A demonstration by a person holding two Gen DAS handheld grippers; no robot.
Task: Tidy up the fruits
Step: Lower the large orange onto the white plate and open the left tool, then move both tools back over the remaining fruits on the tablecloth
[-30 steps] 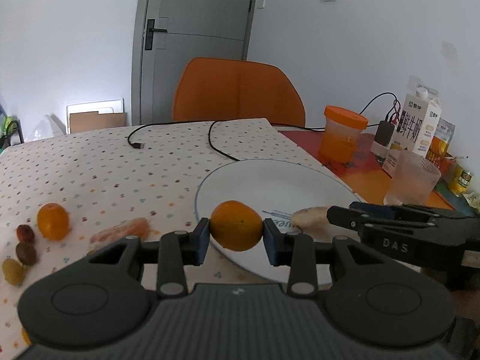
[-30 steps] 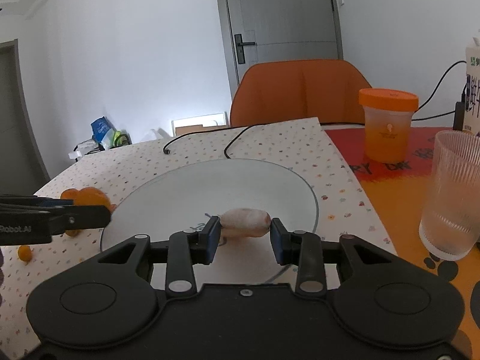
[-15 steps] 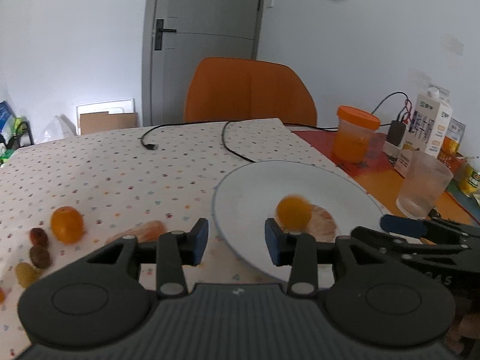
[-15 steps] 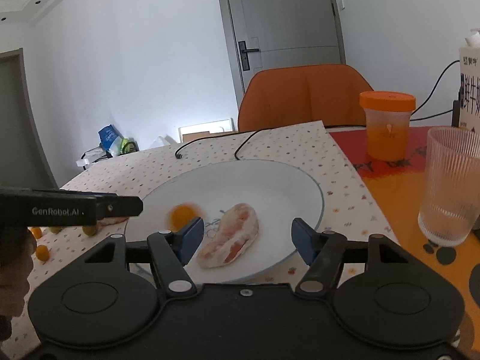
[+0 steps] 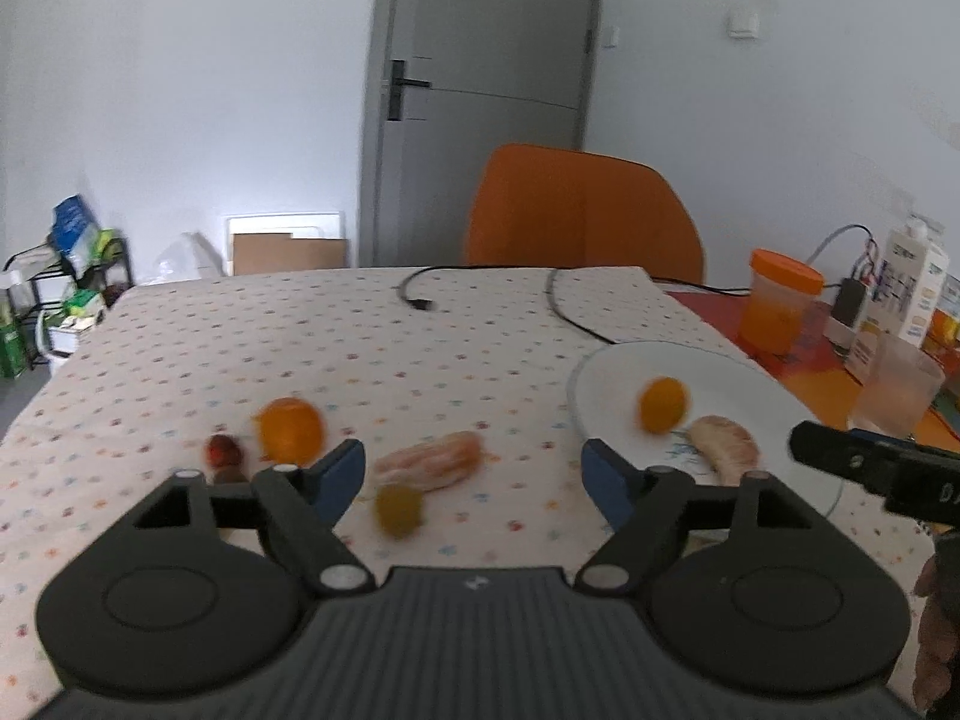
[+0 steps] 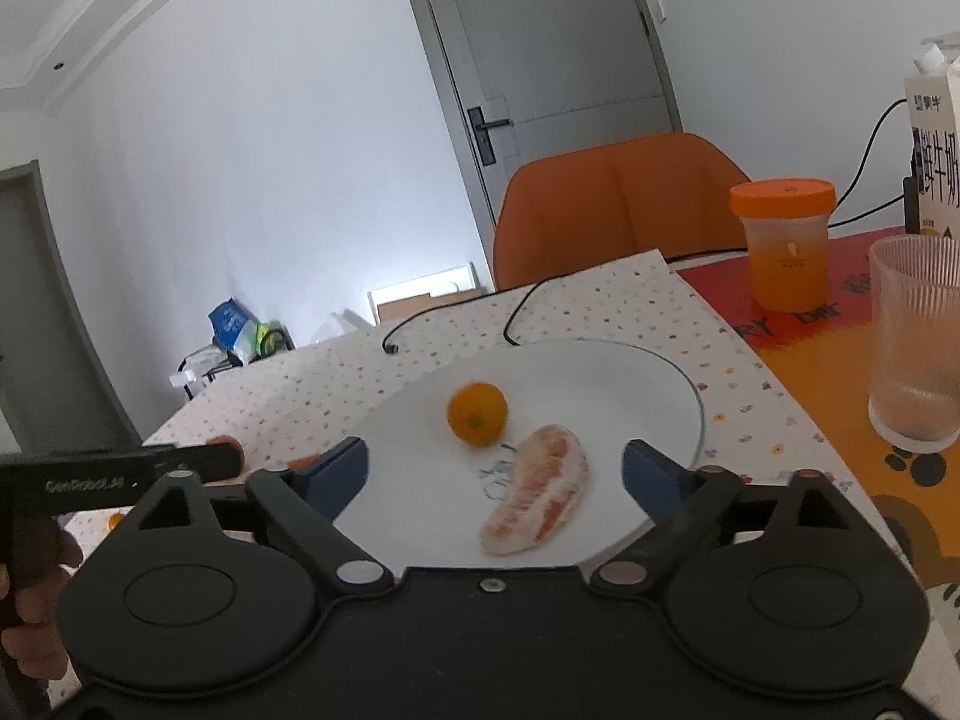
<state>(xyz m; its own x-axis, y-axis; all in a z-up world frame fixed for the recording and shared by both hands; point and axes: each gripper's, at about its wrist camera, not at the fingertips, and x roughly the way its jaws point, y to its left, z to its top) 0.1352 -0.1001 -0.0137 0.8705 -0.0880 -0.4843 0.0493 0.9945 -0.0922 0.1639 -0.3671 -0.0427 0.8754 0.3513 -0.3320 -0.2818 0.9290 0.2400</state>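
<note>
We note the left gripper (image 5: 474, 471) with jaws spread wide and nothing between them, low in the left wrist frame over the dotted tablecloth (image 5: 300, 348). Between and just beyond its blue fingertips (image 5: 339, 468) lies a peeled citrus segment (image 5: 429, 459) on the cloth, with a blurred yellowish fruit (image 5: 397, 509) just in front of it. Left of centre sit an orange (image 5: 289, 429) and a small dark red fruit (image 5: 223, 450), near each other; motion blur keeps us from saying whether they touch.

At right of that frame, the white plate (image 5: 750, 384) carries a small orange (image 5: 662, 404) and a second peeled segment (image 5: 723, 449), set close together.

In the right wrist frame, the right gripper (image 6: 495, 474) also has its jaws wide, empty, hovering over the plate's near edge. The small orange (image 6: 477, 412) lies mid-plate (image 6: 630, 372); the segment (image 6: 540, 489) lies just below and right of it, apparently not touching.

A ribbed glass (image 6: 915, 336) and an orange-lidded jar (image 6: 783, 243) stand at the right edge.
</note>
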